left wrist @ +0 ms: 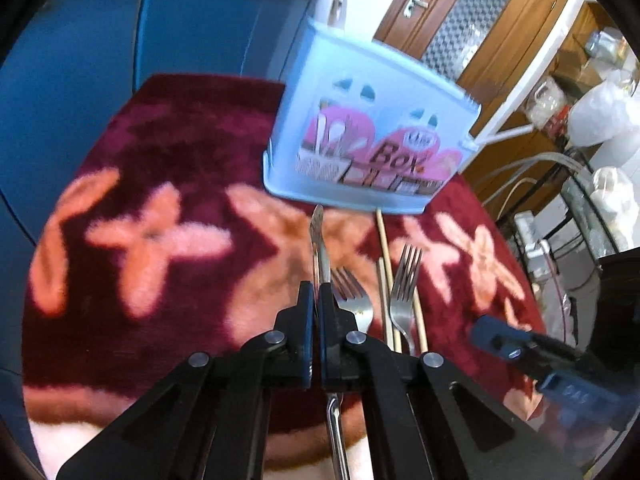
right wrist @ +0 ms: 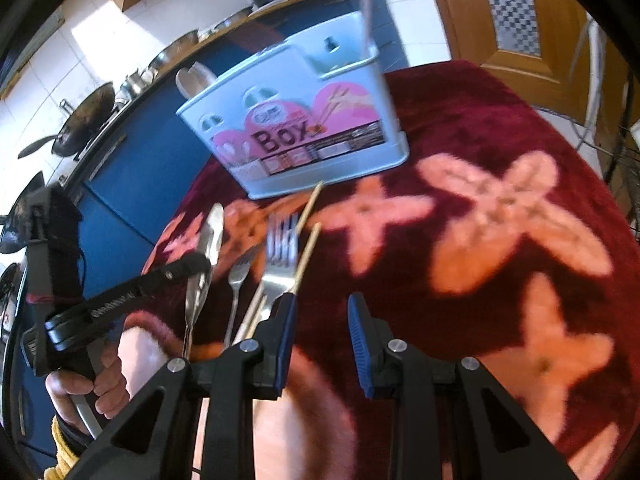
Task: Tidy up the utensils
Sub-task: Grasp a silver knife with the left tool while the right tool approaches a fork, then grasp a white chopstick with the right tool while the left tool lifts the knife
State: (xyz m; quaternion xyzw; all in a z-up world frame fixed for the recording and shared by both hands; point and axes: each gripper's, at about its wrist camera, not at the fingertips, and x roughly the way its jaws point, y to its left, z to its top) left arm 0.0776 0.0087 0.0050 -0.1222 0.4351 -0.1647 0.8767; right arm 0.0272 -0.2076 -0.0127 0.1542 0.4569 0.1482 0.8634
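Maroon floral-rugged bench carries your pale blue plastic utensil box behind two steel forks and chopsticks; your left tool clenches a steel knife, right tool released.

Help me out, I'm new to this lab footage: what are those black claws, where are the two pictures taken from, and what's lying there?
They are handheld grippers, one per hand, each carrying a camera looking along its fingers. In the left view, the left gripper is shut on a butter knife. The right view shows the right gripper open and empty. On the red flowered blanket lie two forks and wooden chopsticks. Behind stands a pale blue utensil box, already holding some utensils.
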